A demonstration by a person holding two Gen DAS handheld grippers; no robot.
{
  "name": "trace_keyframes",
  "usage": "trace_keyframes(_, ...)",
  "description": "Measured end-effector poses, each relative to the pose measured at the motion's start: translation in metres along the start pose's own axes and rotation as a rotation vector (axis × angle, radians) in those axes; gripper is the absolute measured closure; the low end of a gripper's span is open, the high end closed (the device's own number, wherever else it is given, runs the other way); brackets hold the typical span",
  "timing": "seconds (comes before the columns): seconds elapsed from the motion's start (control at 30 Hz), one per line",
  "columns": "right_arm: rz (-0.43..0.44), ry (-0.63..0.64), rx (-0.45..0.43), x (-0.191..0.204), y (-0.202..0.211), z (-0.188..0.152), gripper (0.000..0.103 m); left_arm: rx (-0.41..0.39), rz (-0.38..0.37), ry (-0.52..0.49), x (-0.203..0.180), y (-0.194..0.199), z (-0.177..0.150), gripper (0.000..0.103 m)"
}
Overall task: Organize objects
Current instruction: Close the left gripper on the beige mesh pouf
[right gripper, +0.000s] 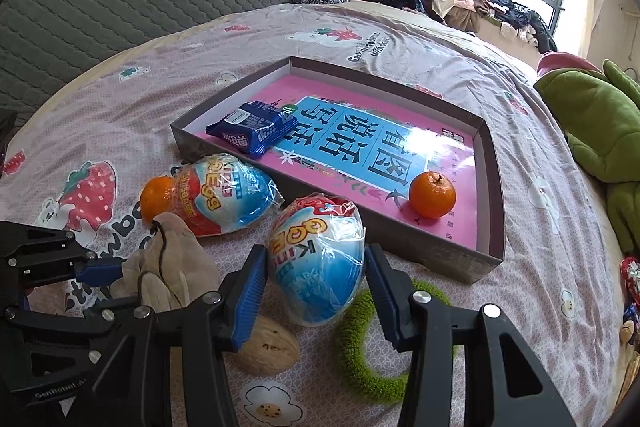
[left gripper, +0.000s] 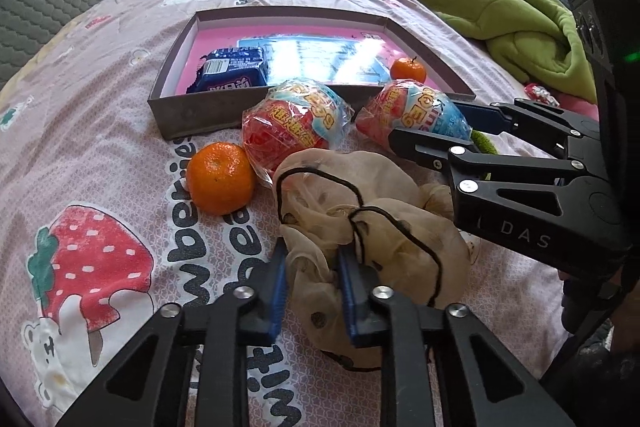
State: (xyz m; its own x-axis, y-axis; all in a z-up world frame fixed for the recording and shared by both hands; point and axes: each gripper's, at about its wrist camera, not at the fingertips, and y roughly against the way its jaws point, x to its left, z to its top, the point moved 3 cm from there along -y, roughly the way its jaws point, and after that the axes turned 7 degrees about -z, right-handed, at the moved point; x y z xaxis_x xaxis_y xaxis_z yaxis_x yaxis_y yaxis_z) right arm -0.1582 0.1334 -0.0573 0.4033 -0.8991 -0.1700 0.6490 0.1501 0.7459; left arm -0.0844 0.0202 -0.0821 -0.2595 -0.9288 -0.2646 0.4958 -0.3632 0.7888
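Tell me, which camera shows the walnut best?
The right wrist view: the walnut lies whole on the bedspread, just under that gripper's left finger. The left wrist view shows none of it.

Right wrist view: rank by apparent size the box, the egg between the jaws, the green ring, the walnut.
1. box
2. egg and green ring: similar spread, both close to the camera, ring partly hidden, so unranked
3. walnut
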Motion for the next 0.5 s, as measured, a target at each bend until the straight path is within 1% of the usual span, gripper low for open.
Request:
trace_keyframes(0.13, 0.005, -0.002, 0.001, -0.001, 0.001, 0.000, 0.053, -0.008, 0.005, -0.016, -0.003, 0.004, -0.001, 0.086)
trace_keyframes(0.33, 0.015, -0.006, -0.006, -0.002, 0.004, 0.000, 0.053, -0.010, -0.013, -0.007, -0.003, 0.012, -0.004, 0.088)
trace_keyframes(0.5, 0.029, -0.012, -0.009, -0.002, 0.008, 0.000, 0.053, -0.025, -0.002, -0.008, -0.002, 0.020, -0.004, 0.091)
